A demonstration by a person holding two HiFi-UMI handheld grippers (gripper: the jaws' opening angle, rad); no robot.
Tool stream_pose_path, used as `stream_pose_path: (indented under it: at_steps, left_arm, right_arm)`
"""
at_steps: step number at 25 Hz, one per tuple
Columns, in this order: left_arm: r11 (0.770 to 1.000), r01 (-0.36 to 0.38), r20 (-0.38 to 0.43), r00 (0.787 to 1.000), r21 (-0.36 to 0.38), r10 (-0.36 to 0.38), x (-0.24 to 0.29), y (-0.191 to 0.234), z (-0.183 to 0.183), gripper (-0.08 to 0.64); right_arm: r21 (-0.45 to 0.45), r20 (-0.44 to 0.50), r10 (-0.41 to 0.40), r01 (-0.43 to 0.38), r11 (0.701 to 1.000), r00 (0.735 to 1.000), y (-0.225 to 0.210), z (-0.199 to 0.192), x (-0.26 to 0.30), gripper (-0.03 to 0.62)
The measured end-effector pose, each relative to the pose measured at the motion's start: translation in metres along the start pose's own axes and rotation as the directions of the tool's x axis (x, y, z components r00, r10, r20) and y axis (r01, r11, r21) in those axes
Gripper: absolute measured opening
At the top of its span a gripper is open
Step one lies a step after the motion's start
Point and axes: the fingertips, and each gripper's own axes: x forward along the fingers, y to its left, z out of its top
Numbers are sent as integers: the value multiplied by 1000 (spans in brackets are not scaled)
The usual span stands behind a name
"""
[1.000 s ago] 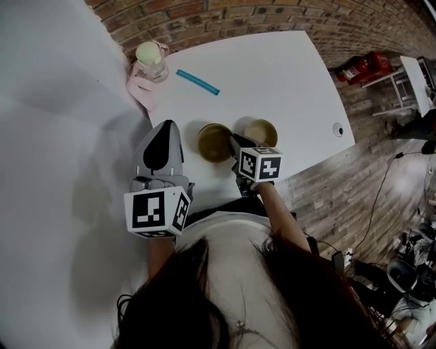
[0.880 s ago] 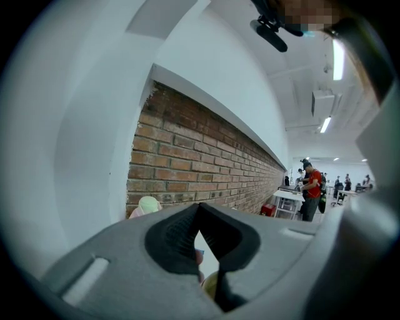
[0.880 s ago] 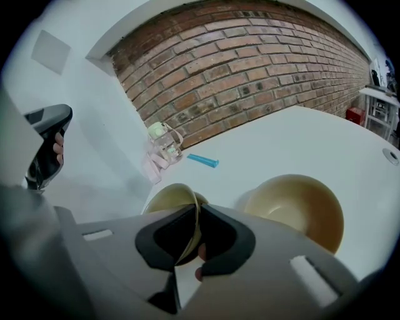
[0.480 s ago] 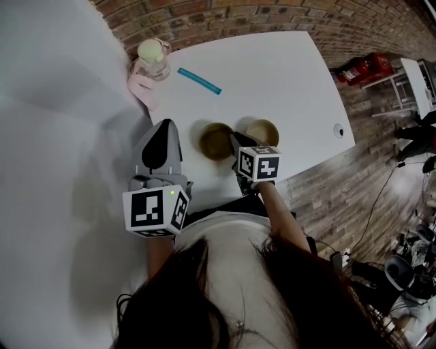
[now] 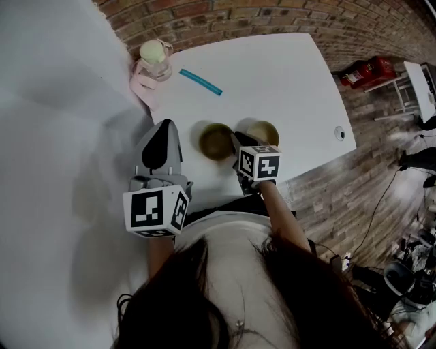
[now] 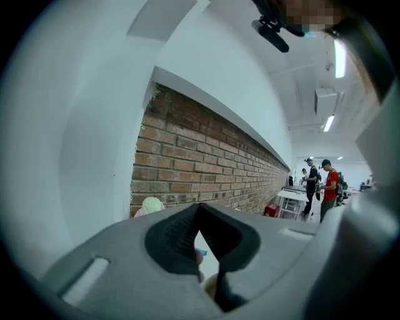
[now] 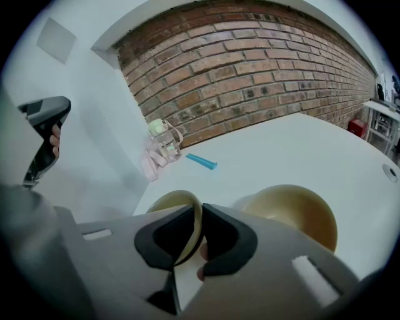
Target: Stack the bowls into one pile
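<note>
The white desk [image 5: 286, 75] by the brick wall held no pile yet. My right gripper [image 7: 199, 215] had its fingers clamped on the left bowl [image 7: 172, 200], the right bowl [image 7: 290, 209] just beside it. The left gripper [image 6: 199, 209] was closed on nothing, off the desk.

Open lab or workshop-type room, not a home. Far side is a bare brick wall [image 5: 225, 17] with plain white walls above and to the left. A white tabletop [image 5: 286, 75] stands against the brick, on a wood-plank floor [image 5: 334, 191]. What looks like a red fire extinguisher [image 5: 364, 70] sits on the floor at right, beside a second white table [image 5: 417, 82]. Loose black cables [image 5: 381, 198] trail over the floor, and equipment clutter [image 5: 409, 272] fills the near right corner. The left gripper view shows a long room with ceiling strip lights [image 6: 339, 57], a ceiling-mounted box [image 6: 326, 100], and people [image 6: 328, 187] standing at far work tables [image 6: 292, 195].
</note>
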Motion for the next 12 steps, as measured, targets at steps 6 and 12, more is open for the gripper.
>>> stream_pose_path:
  at_steps: [6, 12]
  left_arm:
    - [1000, -8, 4, 1000, 9, 8, -1, -12, 4, 0]
    - [1000, -14, 12, 1000, 17, 14, -4, -31, 10, -1]
  right_arm:
    - [-14, 12, 15, -15, 1000, 1000, -3, 6, -10, 43]
    - [-33, 12, 24, -24, 999, 1000, -11, 9, -24, 41]
